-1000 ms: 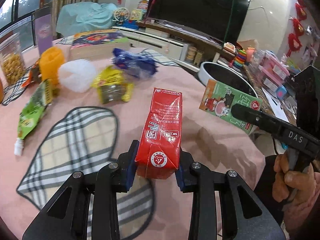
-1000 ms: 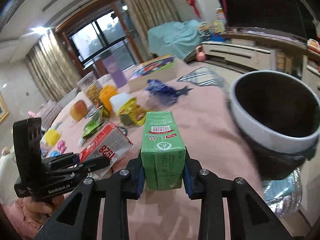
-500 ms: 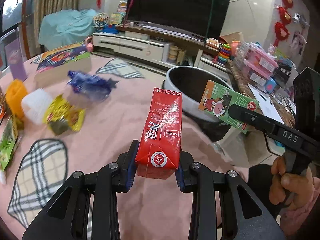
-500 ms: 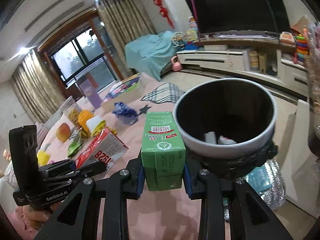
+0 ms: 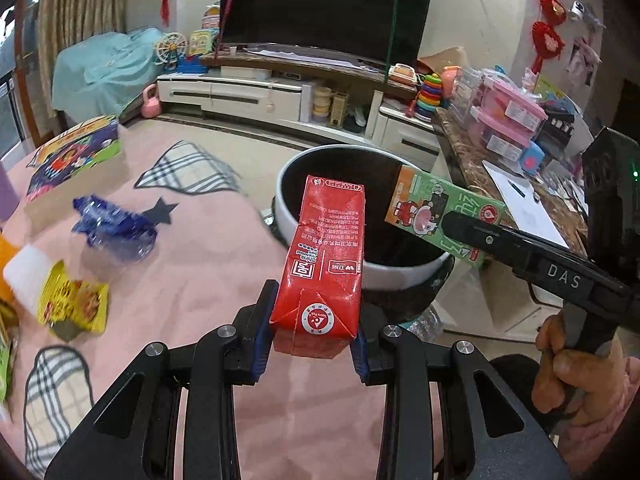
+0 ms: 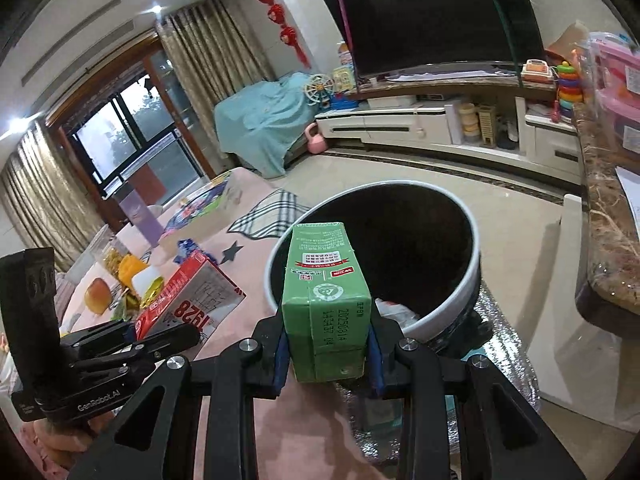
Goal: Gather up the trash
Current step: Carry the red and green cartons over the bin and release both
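Note:
My left gripper (image 5: pixel 312 344) is shut on a red drink carton (image 5: pixel 326 260), held upright just short of the white-rimmed black bin (image 5: pixel 320 156) beyond the table edge. My right gripper (image 6: pixel 326 360) is shut on a green drink carton (image 6: pixel 324 292), whose top reaches over the near rim of the same bin (image 6: pixel 472 276). White scraps (image 6: pixel 394 312) lie at the bin's bottom. In the left wrist view the right gripper (image 5: pixel 452 220) and its green carton (image 5: pixel 432 208) hang over the bin's right side; in the right wrist view the left gripper (image 6: pixel 160 336) holds the red carton (image 6: pixel 188 300) at lower left.
On the pink tablecloth (image 5: pixel 192 248) lie a crumpled blue wrapper (image 5: pixel 114 228), a yellow snack packet (image 5: pixel 74 306), a white cup (image 5: pixel 24 276) and a colourful box (image 5: pixel 76 152). A marble counter (image 6: pixel 612 240) stands right of the bin, silver foil (image 6: pixel 504 344) under it. A hand (image 5: pixel 580 368) grips the right tool.
Both grippers have swung right across the table toward the bin, each still clamped on its carton. The bin now fills the view ahead, and the table litter has slid off to the left.

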Available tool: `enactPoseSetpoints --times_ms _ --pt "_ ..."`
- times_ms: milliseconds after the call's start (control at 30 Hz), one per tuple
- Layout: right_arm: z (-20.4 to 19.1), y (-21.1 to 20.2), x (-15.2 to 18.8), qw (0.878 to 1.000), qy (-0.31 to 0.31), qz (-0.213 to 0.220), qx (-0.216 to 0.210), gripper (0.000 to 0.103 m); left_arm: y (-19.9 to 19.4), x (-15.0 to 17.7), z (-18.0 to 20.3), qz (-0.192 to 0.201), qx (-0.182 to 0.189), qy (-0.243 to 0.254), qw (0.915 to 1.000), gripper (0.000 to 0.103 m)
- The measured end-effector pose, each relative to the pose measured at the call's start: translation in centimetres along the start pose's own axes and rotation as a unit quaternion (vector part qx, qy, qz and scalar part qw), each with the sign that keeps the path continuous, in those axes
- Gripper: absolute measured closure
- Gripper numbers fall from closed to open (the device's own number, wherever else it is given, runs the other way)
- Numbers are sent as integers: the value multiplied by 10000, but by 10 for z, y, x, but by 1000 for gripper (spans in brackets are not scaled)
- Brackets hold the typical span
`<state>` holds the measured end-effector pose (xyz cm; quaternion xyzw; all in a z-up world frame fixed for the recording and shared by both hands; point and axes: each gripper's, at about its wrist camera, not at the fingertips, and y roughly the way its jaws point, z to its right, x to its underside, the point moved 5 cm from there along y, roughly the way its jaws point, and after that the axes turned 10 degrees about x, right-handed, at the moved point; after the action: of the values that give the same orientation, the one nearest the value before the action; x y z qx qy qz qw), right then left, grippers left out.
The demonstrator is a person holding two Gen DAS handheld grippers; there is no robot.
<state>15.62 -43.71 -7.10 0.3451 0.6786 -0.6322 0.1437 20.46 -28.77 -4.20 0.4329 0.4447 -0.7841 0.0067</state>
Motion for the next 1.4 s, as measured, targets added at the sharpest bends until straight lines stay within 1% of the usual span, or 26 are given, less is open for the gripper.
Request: enactPoseSetpoints --times_ms 300,567,733,1200,1233,1267,1300,1333,1367,1400 --pt "16 13 -11 9998 66 -100 128 72 26 -19 7 -171 -35 103 9998 72" --pt "25 23 -19 9996 104 -185 188 72 41 -32 13 -260 -29 211 9994 72" --pt "27 29 -22 9994 101 -224 225 72 51 -35 15 -336 -56 278 9990 72" --pt "33 46 -26 9987 115 -404 271 71 66 -42 13 -459 -78 224 9987 72" --pt "32 47 -26 9986 98 -422 296 71 66 -42 12 -452 -87 210 9987 71" --pt "32 49 -26 9985 95 -445 308 71 66 -43 11 -447 -92 188 9988 62" --pt "33 49 -26 9984 113 -453 302 71 64 -42 10 -418 -95 174 9989 57" --pt "34 50 -26 9985 141 -454 289 70 64 -43 10 -382 -102 177 9991 48" --pt "35 49 -27 9985 176 -445 277 68 60 -44 10 -317 -128 193 9992 43" --pt "35 49 -27 9984 206 -452 280 67 58 -43 10 -282 -144 199 9993 42"
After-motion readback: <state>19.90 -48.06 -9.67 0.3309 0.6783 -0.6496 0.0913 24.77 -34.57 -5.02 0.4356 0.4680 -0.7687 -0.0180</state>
